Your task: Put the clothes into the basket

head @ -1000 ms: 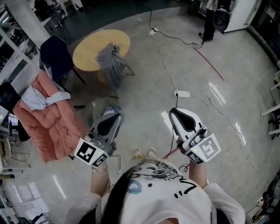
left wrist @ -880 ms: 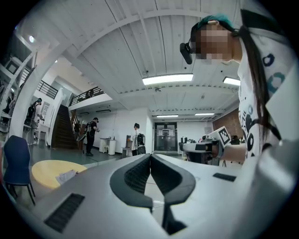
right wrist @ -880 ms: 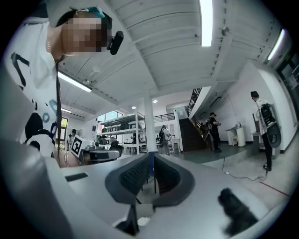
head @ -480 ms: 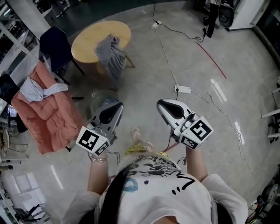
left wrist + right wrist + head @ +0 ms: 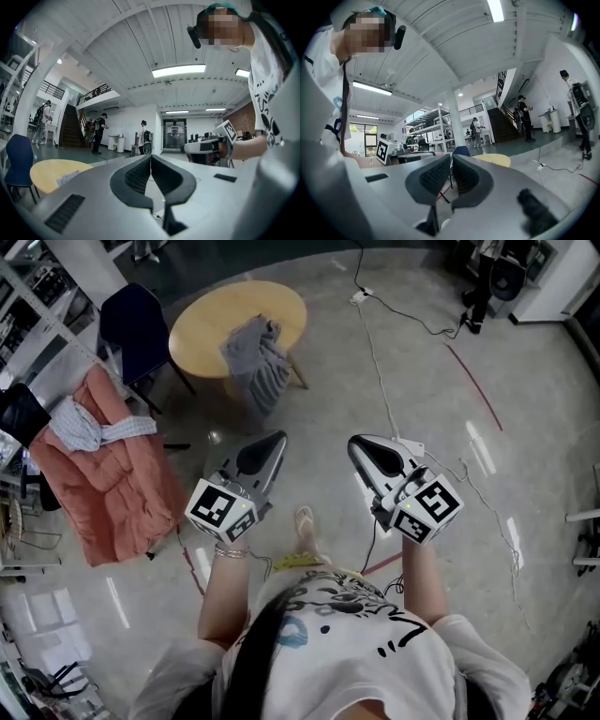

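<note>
L gripper & R gripper held level, side by side over the floor, tips pointing away from torso. L fingers closed tip to tip, nothing between. R fingers likewise shut, empty.

Grey garment heaped on round yellow table, part hanging over near edge. Well apart from both grippers, ahead & a bit left of them. Checked white garment lying on salmon quilted fabric at far left, also well clear of L gripper. Dark blue chair just beside table, on its left. Cables w/ white power strip trailing across floor beyond R gripper.
</note>
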The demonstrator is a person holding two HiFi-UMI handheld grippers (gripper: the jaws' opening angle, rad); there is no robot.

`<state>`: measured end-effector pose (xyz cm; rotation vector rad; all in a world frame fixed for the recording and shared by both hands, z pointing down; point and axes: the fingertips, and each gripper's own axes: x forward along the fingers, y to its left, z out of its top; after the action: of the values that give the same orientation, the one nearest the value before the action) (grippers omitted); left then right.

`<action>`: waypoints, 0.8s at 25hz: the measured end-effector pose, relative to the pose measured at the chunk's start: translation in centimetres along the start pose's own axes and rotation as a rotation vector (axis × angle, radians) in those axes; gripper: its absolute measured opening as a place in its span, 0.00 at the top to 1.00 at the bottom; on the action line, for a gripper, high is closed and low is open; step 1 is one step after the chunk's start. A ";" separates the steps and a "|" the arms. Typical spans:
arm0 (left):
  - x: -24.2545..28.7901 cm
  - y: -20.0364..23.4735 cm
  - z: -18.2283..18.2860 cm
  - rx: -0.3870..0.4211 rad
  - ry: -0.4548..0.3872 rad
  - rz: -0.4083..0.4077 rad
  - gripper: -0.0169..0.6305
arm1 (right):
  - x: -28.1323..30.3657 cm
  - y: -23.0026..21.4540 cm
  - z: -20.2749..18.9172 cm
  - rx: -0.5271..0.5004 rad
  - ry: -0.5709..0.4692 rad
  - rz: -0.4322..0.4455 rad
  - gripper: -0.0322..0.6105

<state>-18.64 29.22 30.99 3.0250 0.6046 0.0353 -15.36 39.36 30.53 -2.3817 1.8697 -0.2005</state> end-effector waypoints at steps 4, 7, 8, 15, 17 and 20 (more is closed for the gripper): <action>2.9 3.7 0.2 0.011 0.000 0.016 0.95 | 3.3 -3.4 0.6 0.017 -0.011 -0.011 0.90; 4.3 7.0 0.6 0.016 -0.004 0.042 0.95 | 6.0 -5.6 1.2 0.032 -0.021 -0.020 0.90; 4.7 8.1 0.7 0.013 -0.008 0.047 0.95 | 7.1 -6.2 1.3 0.033 -0.018 -0.019 0.90; 6.7 14.0 0.9 0.009 -0.010 0.052 0.95 | 12.8 -9.0 1.6 0.033 -0.008 -0.009 0.90; 6.8 15.0 0.8 0.005 -0.004 0.044 0.95 | 13.7 -9.3 1.6 0.038 -0.010 -0.014 0.90; 7.0 16.4 0.4 -0.008 0.000 0.054 0.95 | 15.0 -10.0 1.6 0.046 -0.008 -0.011 0.90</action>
<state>-5.84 16.76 31.63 3.0331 0.5207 0.0405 -1.98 27.17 31.17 -2.3598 1.8280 -0.2319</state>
